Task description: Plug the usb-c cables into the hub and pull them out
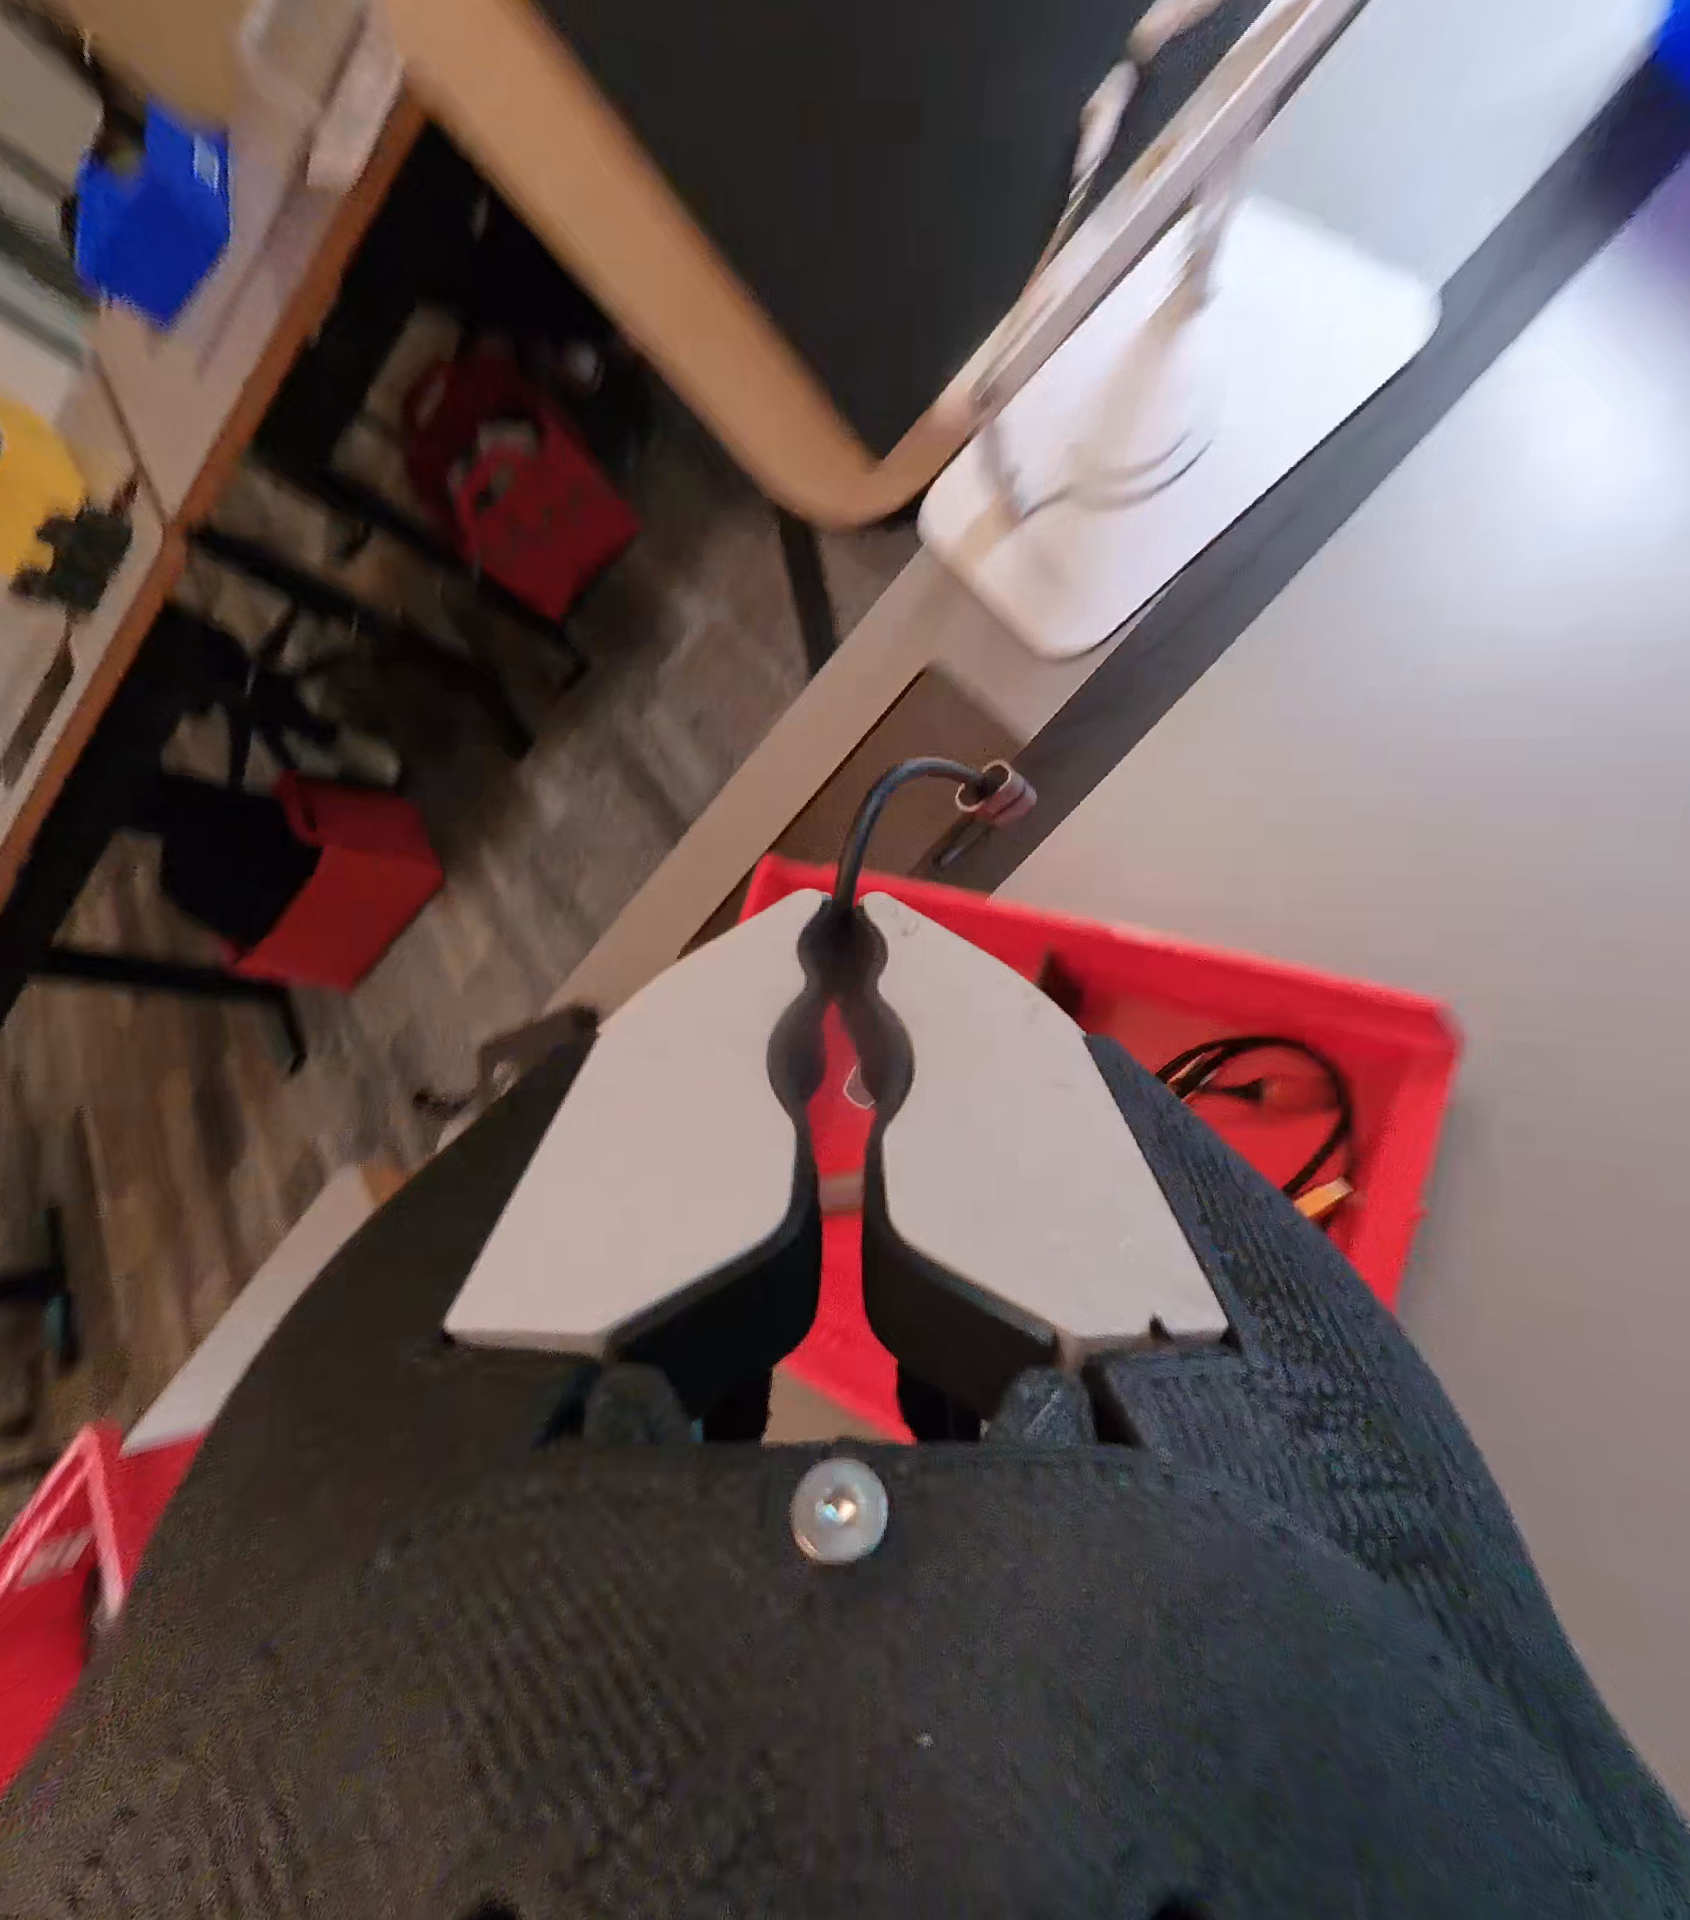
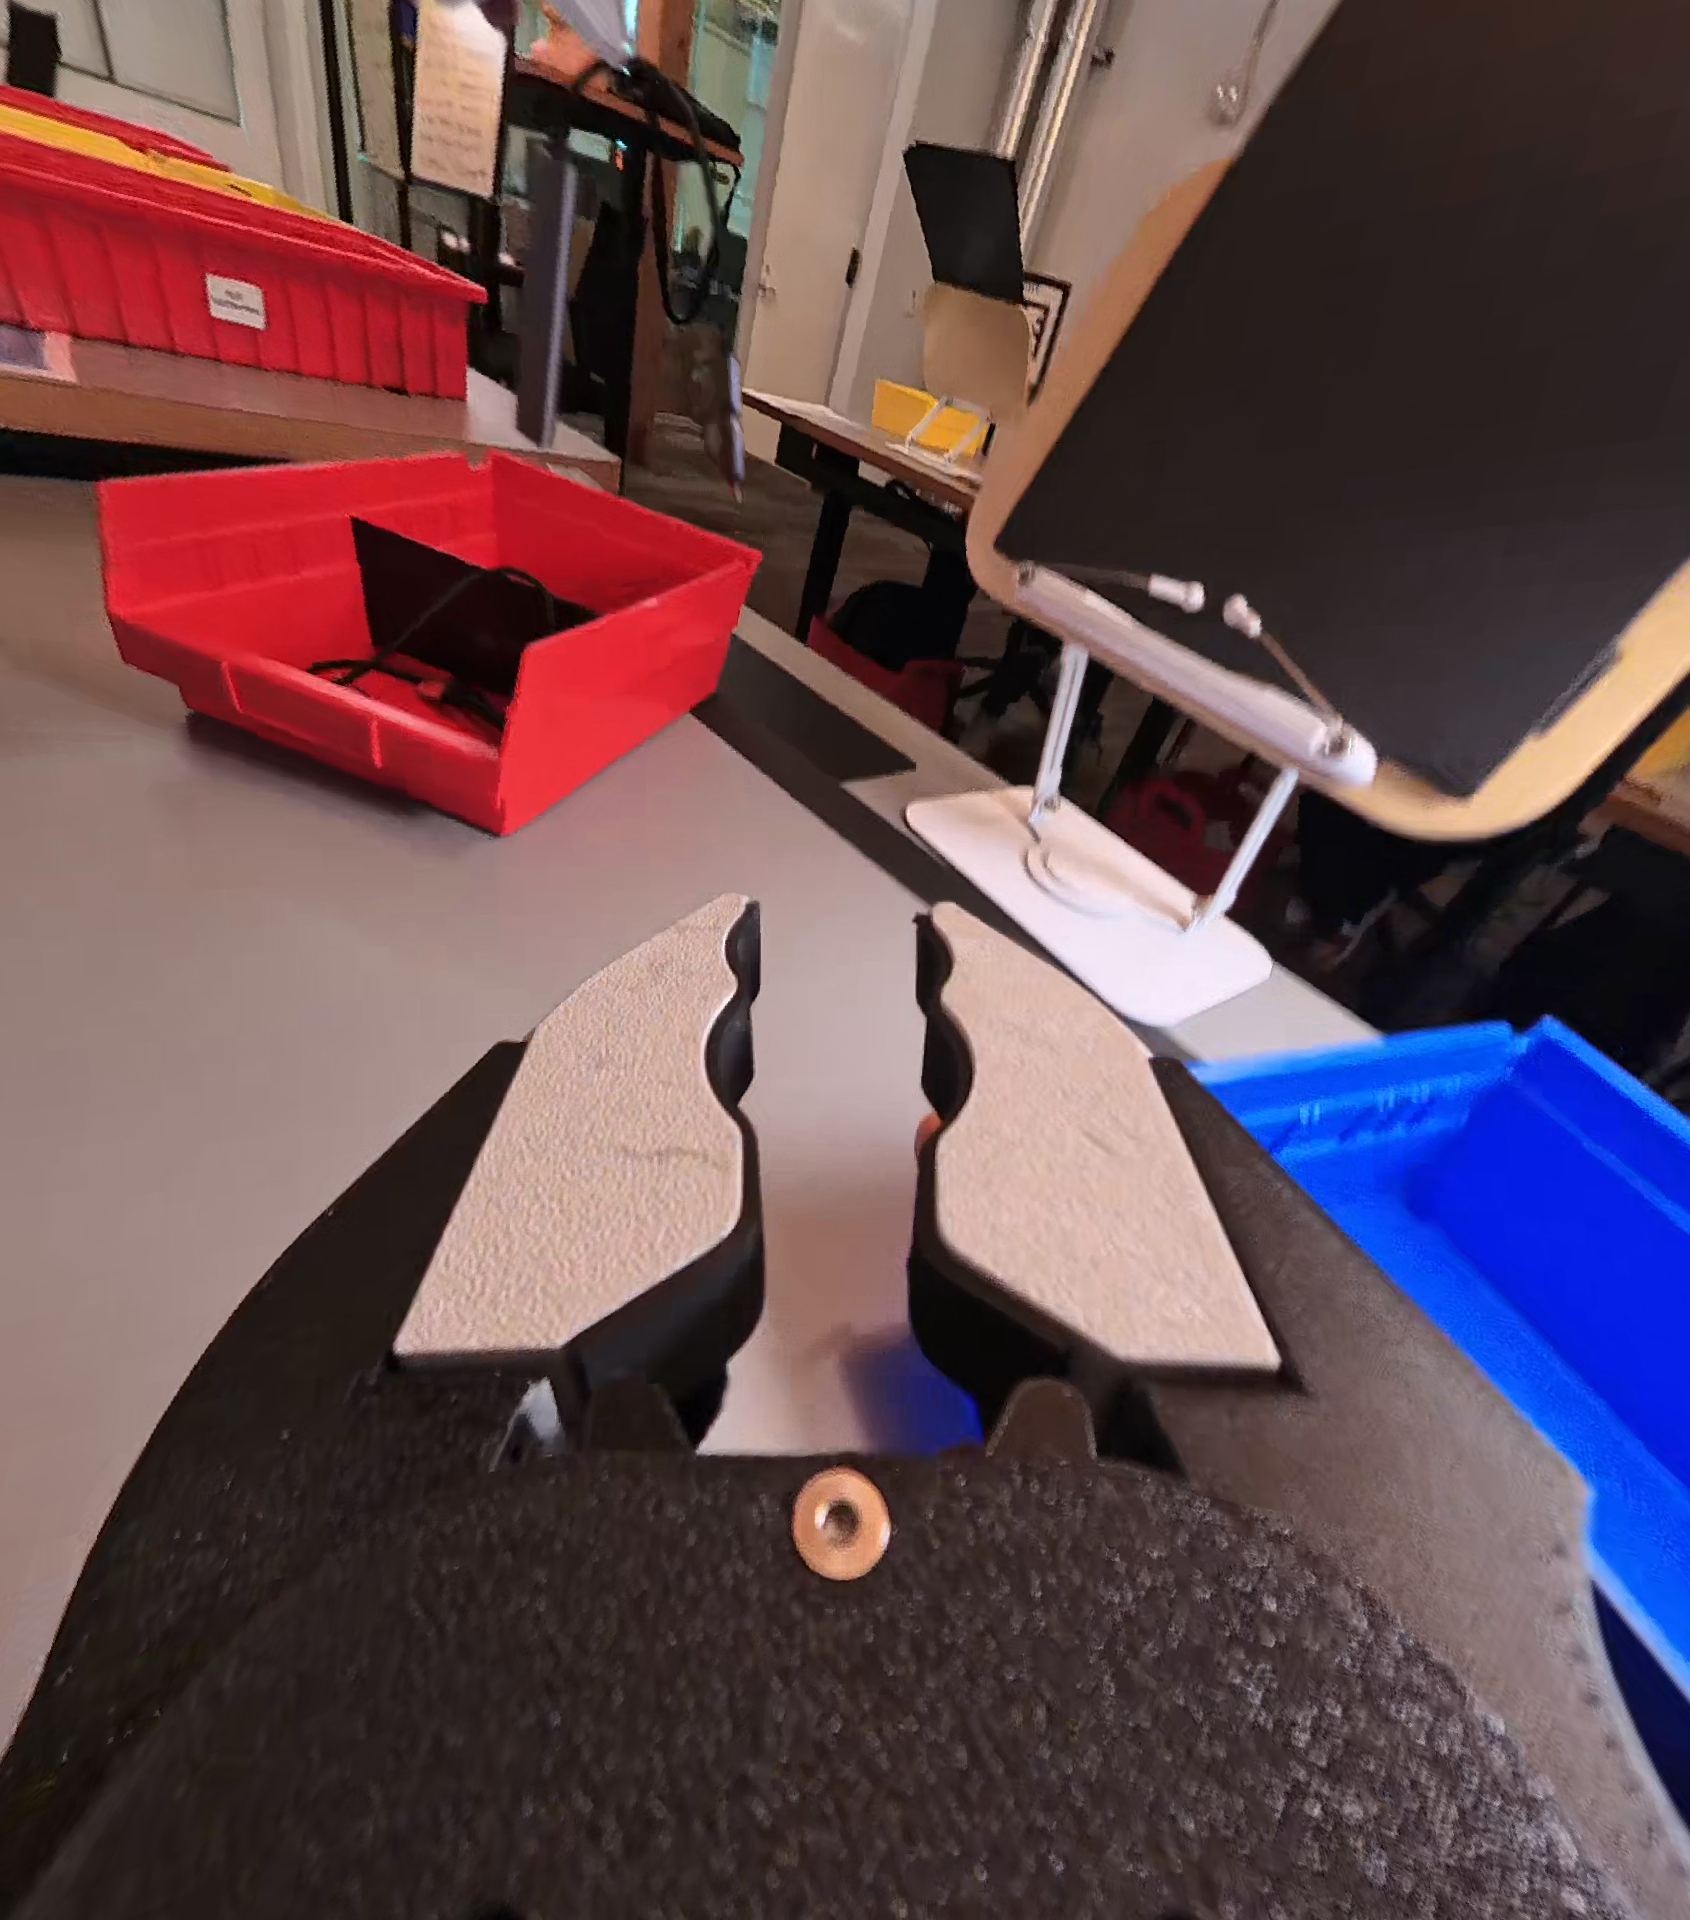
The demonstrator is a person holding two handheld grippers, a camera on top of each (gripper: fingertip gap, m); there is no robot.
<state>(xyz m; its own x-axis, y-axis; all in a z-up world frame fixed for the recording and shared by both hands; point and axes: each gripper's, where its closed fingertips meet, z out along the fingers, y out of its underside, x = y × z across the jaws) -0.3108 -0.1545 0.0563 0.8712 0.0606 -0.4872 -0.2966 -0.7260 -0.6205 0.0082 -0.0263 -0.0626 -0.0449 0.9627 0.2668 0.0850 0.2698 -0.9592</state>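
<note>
Left wrist view: the left tool (image 1: 839,914) is clamped on a black usb-c cable (image 1: 882,810), plug end sticking out past the tips, right above the red bin (image 1: 1381,1039) on the grey counter (image 1: 1495,623). Right wrist view: the right tool (image 2: 836,925) hangs open and empty over the counter, blue bin (image 2: 1547,1195) beside it.

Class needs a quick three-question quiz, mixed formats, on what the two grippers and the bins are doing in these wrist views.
1. True or false: the left gripper is shut on the black cable.
2. Multiple choice: the right gripper holds A) a cable B) a hub C) nothing.
3. Fill in: loose cables lie inside the ___ bin on the grey table.

Key: 1 true; 2 C; 3 red.
</note>
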